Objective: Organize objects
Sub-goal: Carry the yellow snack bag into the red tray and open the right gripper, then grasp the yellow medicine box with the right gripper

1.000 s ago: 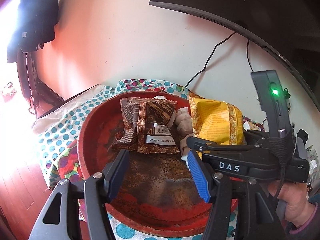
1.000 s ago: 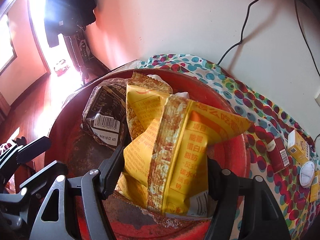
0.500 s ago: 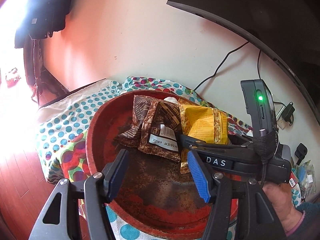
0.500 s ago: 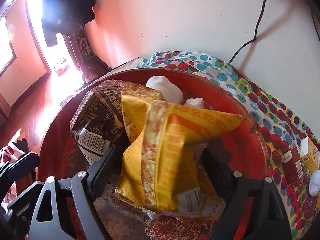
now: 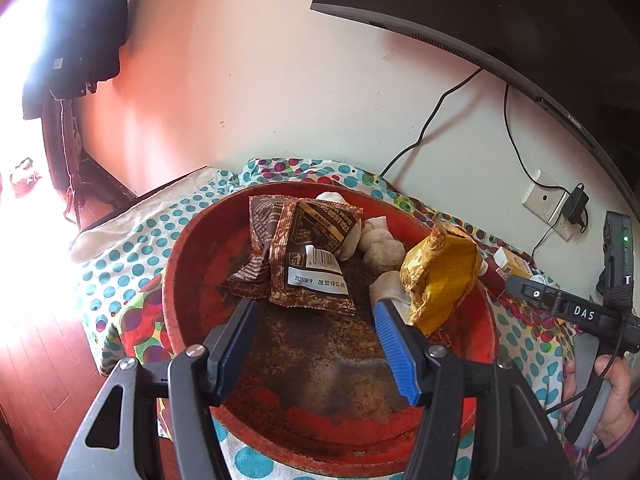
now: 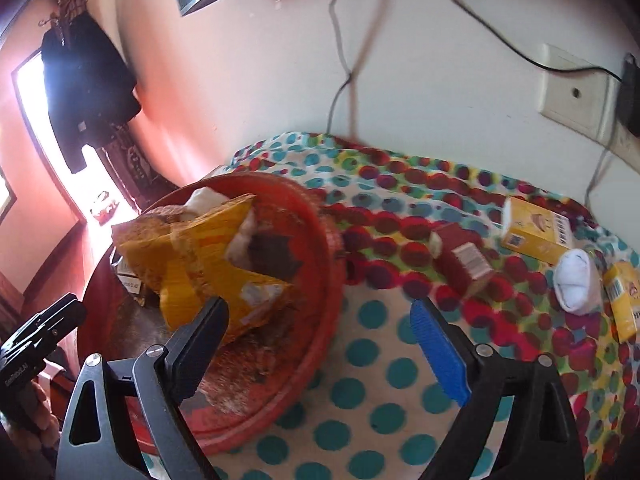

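A red basin (image 5: 188, 280) stands on a spotted tablecloth (image 6: 384, 360). In it lie a brown snack packet (image 5: 308, 248), several white lumps (image 5: 380, 248) and a crumpled yellow packet (image 5: 440, 280). My left gripper (image 5: 314, 308) hovers open over the basin's bare floor, with nothing between its blue pads. My right gripper (image 6: 318, 306) is over the basin's right rim (image 6: 332, 280) and the cloth. Its jaws are opening and hold nothing. The yellow packet (image 6: 208, 256) lies free in the basin to its left.
On the cloth right of the basin lie a red box (image 6: 464, 264), two yellow boxes (image 6: 536, 232), and a white round object (image 6: 576, 280). Cables and a wall socket (image 6: 572, 92) are behind. A dark monitor (image 5: 500, 12) hangs above. A hand (image 5: 612, 400) grips the right tool.
The right gripper let go of the yellow packet, which now rests in the basin, and swung right over the rim and cloth with its jaws widening. The left gripper stayed over the basin.
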`<state>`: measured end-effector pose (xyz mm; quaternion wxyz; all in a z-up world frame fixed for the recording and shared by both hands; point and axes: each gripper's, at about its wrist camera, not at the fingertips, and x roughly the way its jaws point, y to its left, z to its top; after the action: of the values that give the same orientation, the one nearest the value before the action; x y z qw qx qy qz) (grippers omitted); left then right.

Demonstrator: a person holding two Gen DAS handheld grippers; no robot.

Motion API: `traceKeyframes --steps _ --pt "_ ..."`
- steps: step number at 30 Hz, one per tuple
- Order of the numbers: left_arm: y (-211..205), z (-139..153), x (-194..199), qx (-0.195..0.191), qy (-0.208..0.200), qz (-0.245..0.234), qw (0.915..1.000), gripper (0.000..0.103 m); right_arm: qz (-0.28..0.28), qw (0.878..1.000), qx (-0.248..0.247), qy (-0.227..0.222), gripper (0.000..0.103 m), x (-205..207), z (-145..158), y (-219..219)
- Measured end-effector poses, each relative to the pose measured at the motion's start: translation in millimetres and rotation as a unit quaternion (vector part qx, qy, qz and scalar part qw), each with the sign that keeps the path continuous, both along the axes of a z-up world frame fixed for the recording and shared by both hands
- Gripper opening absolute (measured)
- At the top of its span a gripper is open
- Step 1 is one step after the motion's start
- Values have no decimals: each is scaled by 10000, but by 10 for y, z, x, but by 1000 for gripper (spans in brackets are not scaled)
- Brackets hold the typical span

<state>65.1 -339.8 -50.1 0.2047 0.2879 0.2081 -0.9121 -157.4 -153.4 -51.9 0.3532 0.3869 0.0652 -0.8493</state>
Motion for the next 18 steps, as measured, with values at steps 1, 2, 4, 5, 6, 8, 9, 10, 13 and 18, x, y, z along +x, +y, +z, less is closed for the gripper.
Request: traceKeyframes --steps 1,2,4,5,6,8,9,10,13,18 --pt "4 -4 -4 -9 -9 0 10000 62 -157 9998 50 56 91 -50 3 154" --pt "14 -6 -11 -31 -27 -3 10000 62 -359 9992 105 144 91 -98 8 323" --pt "30 -13 -19 -66 -38 -50 10000 62 -644 9976 121 225 91 -194 -4 622" --pt "43 -12 -23 -100 -43 -64 9999 62 -845 9957 204 315 91 -253 -18 789" --pt "60 -9 -31 -144 -55 -78 9999 62 -997 9939 309 368 91 -316 -47 913" --pt "101 -4 -47 -254 -83 -148 9995 62 -1316 9894 453 419 91 -447 -95 1215" --pt "125 0 -54 -300 -94 -171 9994 62 -1460 9872 472 434 91 -512 -87 1348" --pt "141 2 -57 -329 -101 -209 9992 62 -1632 9844 492 429 91 -572 -77 1492" --pt "206 23 -66 -411 -108 -281 9987 62 -1954 9770 655 538 91 -738 -66 1833" --pt "362 72 -77 -623 31 -502 9968 62 -2220 9707 797 454 91 -975 -157 2193"
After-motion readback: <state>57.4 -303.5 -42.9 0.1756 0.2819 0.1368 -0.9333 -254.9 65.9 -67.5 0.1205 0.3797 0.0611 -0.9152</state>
